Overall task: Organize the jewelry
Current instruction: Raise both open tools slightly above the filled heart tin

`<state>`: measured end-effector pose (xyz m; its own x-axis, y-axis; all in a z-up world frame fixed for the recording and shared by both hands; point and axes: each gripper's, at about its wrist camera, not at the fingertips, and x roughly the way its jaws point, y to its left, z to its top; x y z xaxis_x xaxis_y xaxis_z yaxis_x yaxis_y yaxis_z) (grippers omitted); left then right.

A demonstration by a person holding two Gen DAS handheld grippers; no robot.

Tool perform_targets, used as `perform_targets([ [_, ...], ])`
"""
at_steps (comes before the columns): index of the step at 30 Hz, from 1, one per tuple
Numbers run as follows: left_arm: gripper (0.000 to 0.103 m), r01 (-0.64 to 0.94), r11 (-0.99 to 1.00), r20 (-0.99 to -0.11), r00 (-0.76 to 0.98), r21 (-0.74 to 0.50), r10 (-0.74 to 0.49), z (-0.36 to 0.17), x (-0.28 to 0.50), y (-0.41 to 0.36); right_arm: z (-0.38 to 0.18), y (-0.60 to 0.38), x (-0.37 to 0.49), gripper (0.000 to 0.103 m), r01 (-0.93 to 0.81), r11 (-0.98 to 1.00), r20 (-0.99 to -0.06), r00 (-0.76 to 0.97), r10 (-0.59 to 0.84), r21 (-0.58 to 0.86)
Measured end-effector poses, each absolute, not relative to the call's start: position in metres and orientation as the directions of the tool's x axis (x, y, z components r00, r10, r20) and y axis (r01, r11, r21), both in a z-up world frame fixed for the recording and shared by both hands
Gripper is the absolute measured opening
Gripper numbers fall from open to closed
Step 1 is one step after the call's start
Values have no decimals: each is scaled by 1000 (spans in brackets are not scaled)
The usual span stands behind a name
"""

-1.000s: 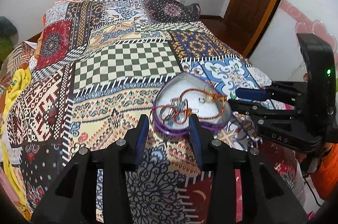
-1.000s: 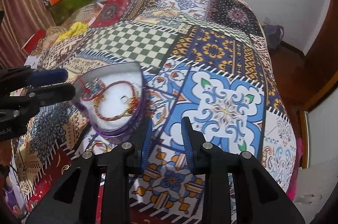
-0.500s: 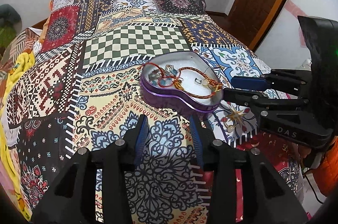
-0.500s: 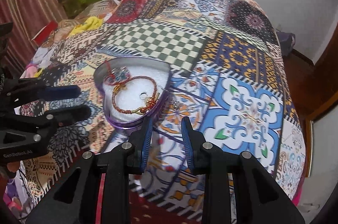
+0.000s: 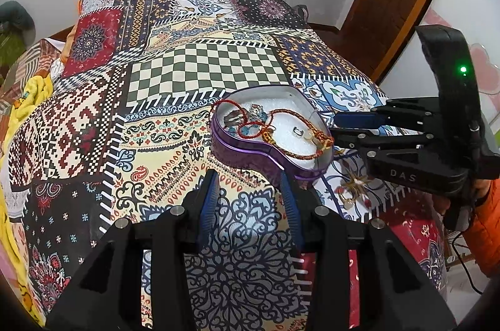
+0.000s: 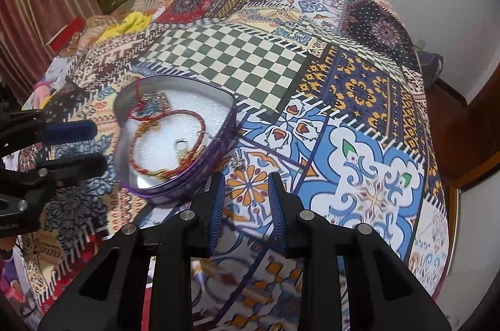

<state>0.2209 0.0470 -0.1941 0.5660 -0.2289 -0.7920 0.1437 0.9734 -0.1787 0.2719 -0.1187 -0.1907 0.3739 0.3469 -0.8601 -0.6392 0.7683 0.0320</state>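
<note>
The left gripper is covering part of the bedspread at six o'clock in its own view, and its body is running off the bottom edge. The right gripper, reaching in from three o'clock, is hiding the near rim of the heart-shaped tin. A small piece inside the tin is staying too small to identify, as is the tangled cluster. In the right wrist view, a tiny silver item is lying on the bedspread just beside the tin, too small to name, and the bedspread at six o'clock is blurring.
</note>
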Motion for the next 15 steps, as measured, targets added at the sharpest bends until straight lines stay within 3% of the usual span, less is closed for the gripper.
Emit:
perform_targets([
  [8, 40, 137, 976, -788, 576, -168, -216, -198, 226, 50, -199, -107, 282, 24, -698, 716, -864, 362, 349, -3],
  [15, 40, 120, 976, -784, 582, -180, -217, -202, 230, 55, -201, -99, 283, 9, -757, 653, -864, 331, 380, -3],
])
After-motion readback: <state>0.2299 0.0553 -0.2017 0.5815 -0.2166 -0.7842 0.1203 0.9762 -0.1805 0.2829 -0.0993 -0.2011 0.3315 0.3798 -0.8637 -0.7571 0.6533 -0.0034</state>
